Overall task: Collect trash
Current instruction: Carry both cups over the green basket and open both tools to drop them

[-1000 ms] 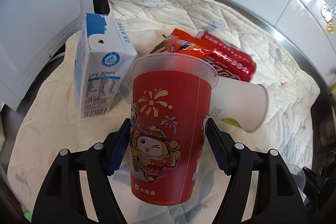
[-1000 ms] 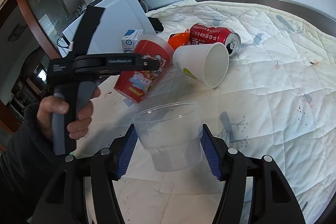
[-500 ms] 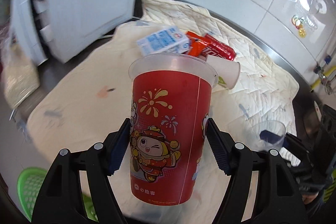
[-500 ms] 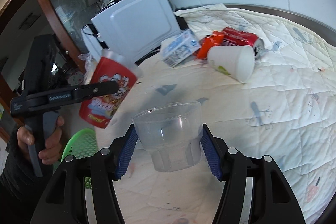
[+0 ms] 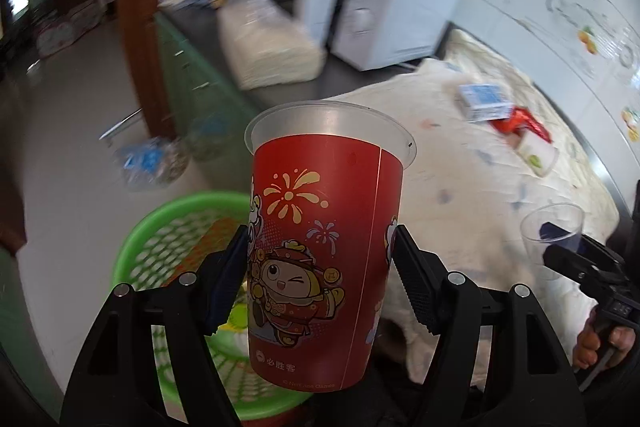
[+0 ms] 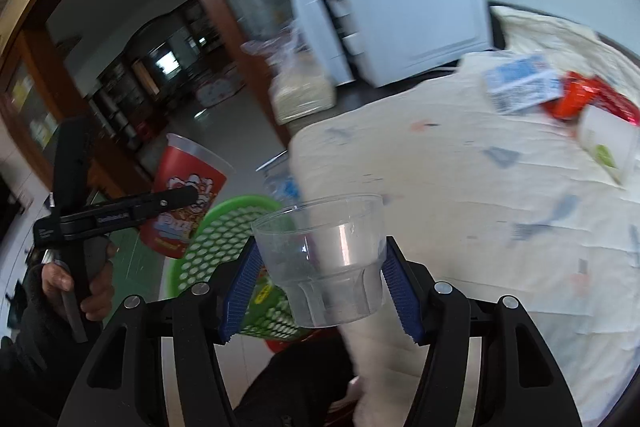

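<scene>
My left gripper is shut on a red printed plastic cup, held upright over a green mesh basket on the floor. In the right wrist view the same red cup hangs above the green basket. My right gripper is shut on a clear plastic cup, at the edge of the quilted cloth. On the cloth lie a blue-white milk carton, an orange wrapper, a red can and a white paper cup.
A white appliance stands at the back of the counter next to a pale sack. A crumpled plastic bottle lies on the floor beside the basket. Green cabinet fronts run under the counter. A hand holds the left gripper's handle.
Both grippers have swung left, away from the trash pile toward the counter's edge. The red cup now hangs over the green basket; the clear cup has reached the cloth's edge.
</scene>
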{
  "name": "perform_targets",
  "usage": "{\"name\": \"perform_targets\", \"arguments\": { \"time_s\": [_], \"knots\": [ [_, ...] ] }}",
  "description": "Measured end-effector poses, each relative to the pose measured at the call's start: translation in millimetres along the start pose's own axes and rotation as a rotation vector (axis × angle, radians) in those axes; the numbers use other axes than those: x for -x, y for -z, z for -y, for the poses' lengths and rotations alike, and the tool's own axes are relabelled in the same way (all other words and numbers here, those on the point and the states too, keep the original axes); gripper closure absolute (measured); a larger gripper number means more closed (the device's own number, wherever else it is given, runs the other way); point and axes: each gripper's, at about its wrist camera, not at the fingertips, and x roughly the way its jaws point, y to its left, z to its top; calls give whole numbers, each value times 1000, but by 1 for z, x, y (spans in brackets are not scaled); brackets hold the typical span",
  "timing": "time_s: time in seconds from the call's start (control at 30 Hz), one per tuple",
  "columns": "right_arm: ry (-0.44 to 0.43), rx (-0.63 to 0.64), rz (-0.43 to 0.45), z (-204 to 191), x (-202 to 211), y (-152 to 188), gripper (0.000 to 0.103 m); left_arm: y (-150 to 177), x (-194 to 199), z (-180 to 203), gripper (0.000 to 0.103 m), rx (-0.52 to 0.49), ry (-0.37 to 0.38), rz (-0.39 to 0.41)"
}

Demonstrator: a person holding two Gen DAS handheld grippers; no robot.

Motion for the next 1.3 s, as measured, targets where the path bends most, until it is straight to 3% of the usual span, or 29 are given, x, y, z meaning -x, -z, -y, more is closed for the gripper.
{"name": "perform_targets", "arguments": {
  "time_s": [0.33,0.63,0.73,1.3],
  "knots": [
    [-114,102,-133,-73,-87,-3,44,49,-15,-94,33,222,-109,-66],
    [-175,114,-197,-105,-140,0,42,69,-28,-124,32,306,-130,-109],
    [-182,115,-201,-110,-152,-2,32,71,-29,-126,32,320,-128,-113],
    [-176,100,-150,-89,-129,-8,27,70,-29,-123,23,328,-112,-122]
  ]
}}
